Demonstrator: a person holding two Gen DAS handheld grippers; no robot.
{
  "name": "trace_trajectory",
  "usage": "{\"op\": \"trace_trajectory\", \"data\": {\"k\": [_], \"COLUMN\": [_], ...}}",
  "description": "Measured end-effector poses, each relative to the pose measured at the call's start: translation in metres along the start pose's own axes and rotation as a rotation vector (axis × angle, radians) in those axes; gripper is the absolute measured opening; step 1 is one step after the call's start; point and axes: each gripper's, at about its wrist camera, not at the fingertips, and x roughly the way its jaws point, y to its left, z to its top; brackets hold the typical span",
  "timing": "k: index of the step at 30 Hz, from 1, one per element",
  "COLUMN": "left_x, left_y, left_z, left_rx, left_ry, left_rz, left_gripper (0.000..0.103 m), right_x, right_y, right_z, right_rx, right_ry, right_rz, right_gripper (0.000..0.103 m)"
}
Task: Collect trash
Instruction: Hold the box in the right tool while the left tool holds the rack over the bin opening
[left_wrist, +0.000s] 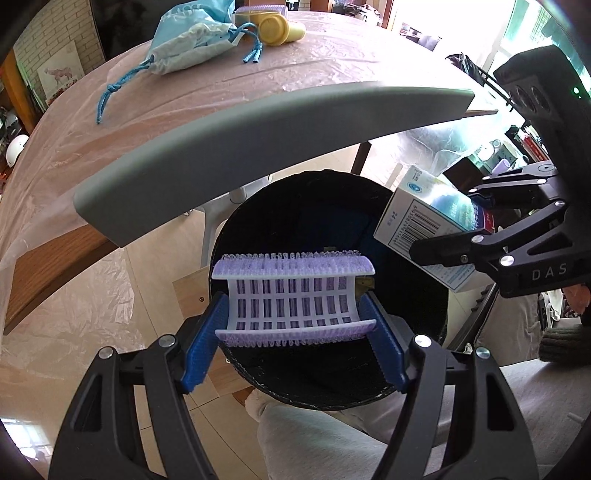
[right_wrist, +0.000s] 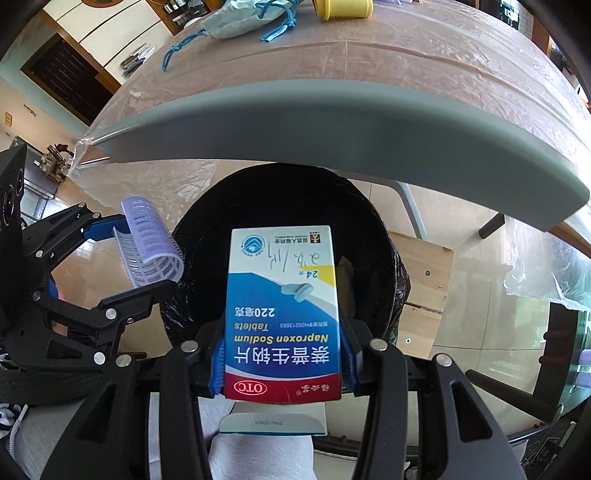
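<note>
The left claw (left_wrist: 295, 314) was clamped on a purple-and-white hair roller (left_wrist: 293, 301), its blue pads (left_wrist: 201, 350) pressing the roller's two ends — the roller lay crosswise between them, directly above the open mouth of a black-lined bin (left_wrist: 406, 206). Just beside it, the right claw (right_wrist: 282, 363) was closed tight on a blue-and-white tablet box (right_wrist: 282, 295), gripped by its narrow sides near the red-banded end, the rest of the box jutting out over the same bin (right_wrist: 369, 229). The bin stood on the floor against a light wooden panel (right_wrist: 424, 280), under the grey edge (left_wrist: 258, 147) of the bench (left_wrist: 295, 74). On the bench's plastic cover, well apart from both claws, lay a pale blue drawstring bag (left_wrist: 184, 44) and a yellow cylinder (left_wrist: 277, 31) on its side.
</note>
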Motion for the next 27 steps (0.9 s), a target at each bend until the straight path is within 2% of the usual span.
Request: {"op": "trace_trajectory", "data": {"k": [27], "left_x": [0.0095], "left_y": [-0.0036], "left_z": [0.0062], "left_rx": [0.037], "left_ry": [0.029], "left_rz": [0.021], "left_gripper": [0.073], "right_x": [0.0091], "right_y": [-0.0033], "right_z": [0.0033], "right_rx": [0.012], "right_ry": [0.015], "right_rz": [-0.027], "right_gripper": [0.045]}}
